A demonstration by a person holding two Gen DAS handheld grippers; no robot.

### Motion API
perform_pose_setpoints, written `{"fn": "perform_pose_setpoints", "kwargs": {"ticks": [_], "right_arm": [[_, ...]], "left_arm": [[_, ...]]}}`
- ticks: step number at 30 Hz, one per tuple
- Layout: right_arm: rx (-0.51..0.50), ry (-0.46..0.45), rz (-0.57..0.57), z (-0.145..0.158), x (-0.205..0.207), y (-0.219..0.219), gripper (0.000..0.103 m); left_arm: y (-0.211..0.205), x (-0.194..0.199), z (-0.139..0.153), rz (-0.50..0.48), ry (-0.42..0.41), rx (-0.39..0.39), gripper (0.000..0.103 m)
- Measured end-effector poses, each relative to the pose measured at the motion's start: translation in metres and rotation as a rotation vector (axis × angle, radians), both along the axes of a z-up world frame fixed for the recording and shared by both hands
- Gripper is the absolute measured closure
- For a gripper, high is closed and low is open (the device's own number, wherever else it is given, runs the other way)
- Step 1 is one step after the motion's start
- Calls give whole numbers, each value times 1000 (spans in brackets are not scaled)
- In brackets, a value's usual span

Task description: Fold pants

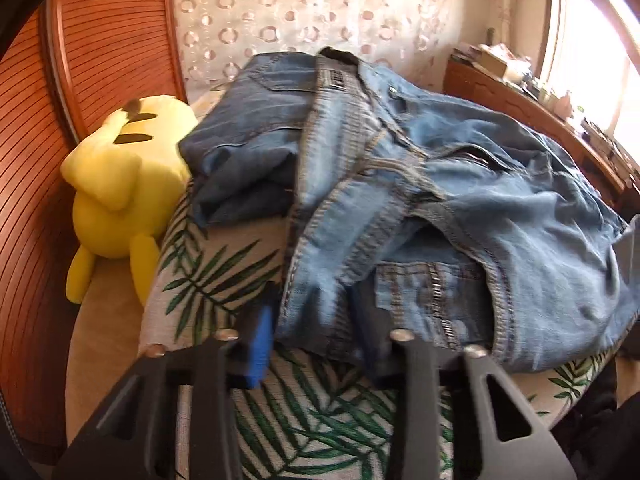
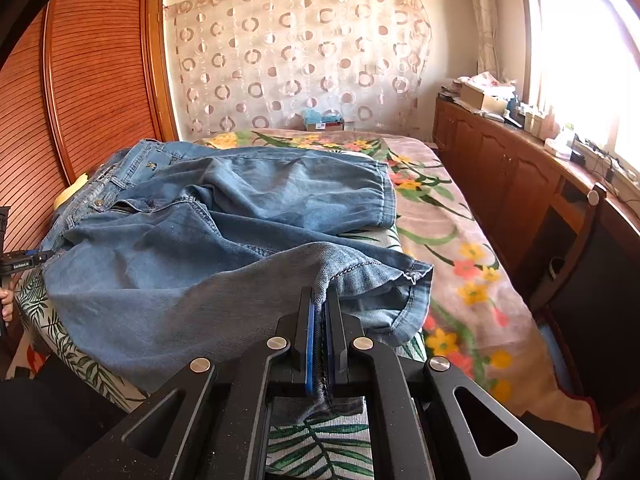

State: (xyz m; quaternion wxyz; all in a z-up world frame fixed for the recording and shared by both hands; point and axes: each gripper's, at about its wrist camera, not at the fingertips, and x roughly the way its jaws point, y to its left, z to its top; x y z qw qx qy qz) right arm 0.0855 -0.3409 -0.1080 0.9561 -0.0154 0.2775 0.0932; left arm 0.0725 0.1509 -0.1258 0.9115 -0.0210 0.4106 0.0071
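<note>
Pinching one jeans (image 2: 208, 240) hem: right gripper (image 2: 320, 344).

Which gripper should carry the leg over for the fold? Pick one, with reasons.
Right. The right gripper is already shut on the jeans near a leg hem. The left gripper is open at the waist end, holding nothing.

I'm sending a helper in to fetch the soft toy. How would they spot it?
Start at the reddish slatted wooden doors. The yellow plush toy lies at their foot, beside the jeans. It's the only bright yellow thing, with dark stripes on it.
</note>
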Motion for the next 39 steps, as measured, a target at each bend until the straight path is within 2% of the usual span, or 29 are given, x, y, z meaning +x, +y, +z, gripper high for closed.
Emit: {"fn": "perform_pose_setpoints", "kwargs": {"ticks": [2, 5, 16, 27, 31, 34, 39], "right_arm": [[4, 2, -10, 1, 2, -2, 99], [6, -4, -22, 7, 4, -5, 99], [9, -85, -46, 33, -15, -4, 100], [-46, -205, -41, 74, -34, -3, 100], [-77, -235, -17, 77, -24, 10, 100], [-80, -235, 6, 67, -6, 16, 100], [-40, -137, 64, 35, 45, 26, 100]], "left_arm": [[-5, -2, 4, -7, -7, 20, 82], [-11, -11, 16, -8, -38, 34, 86], [-26, -58, 90, -25, -216, 34, 89], [-24, -88, 134, -29, -329, 33, 89], [-24, -79, 138, -43, -336, 62, 89], [-27, -67, 130, -47, -316, 86, 89], [-34, -53, 108, -53, -268, 77, 89]]}}
